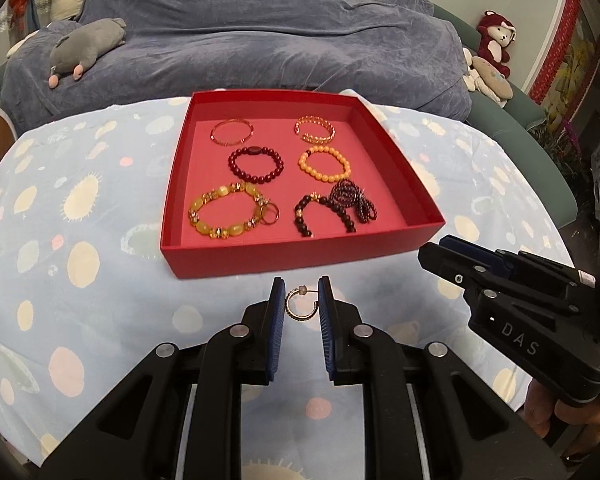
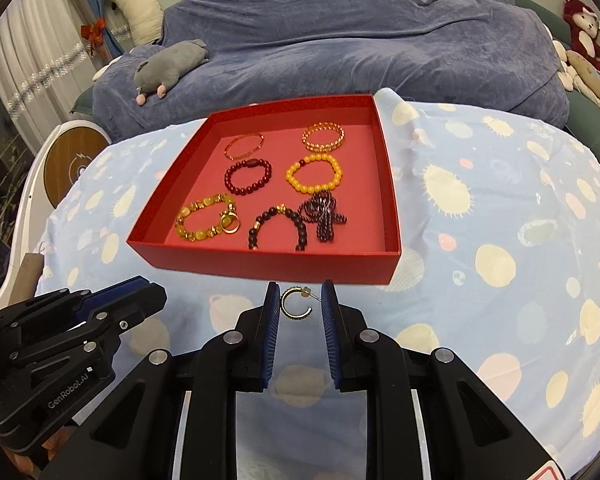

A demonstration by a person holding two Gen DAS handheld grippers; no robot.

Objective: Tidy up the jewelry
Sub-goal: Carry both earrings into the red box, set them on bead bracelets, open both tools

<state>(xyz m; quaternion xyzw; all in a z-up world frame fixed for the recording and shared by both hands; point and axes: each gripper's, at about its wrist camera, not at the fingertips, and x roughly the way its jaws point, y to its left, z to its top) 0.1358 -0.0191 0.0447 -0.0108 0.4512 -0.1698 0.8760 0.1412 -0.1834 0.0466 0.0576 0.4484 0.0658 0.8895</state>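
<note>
Left wrist view: patterned cloth-covered counter [image 1: 80,280], red tray [image 1: 300,256] of bracelets. Hoop earring [image 1: 300,305] on cloth before tray. Left gripper [image 1: 301,304] jaws spread, straddling earring. Right gripper [image 2: 301,304] likewise spread. Risk: both converge, collide; thin hoop slips, snags cloth.

Soft, even indoor light fills the room, fairly bright, with no hard glare anywhere. Just ahead of the fingertips the red tray [image 1: 296,258] casts only a faint shadow onto the spotted cloth [image 1: 80,264] along its near wall. Both fisheye views bend straight lines strongly toward the edges, and black vignetting closes in the corners. The centre is sharp; the far bedding [image 2: 340,40] looks slightly soft.
</note>
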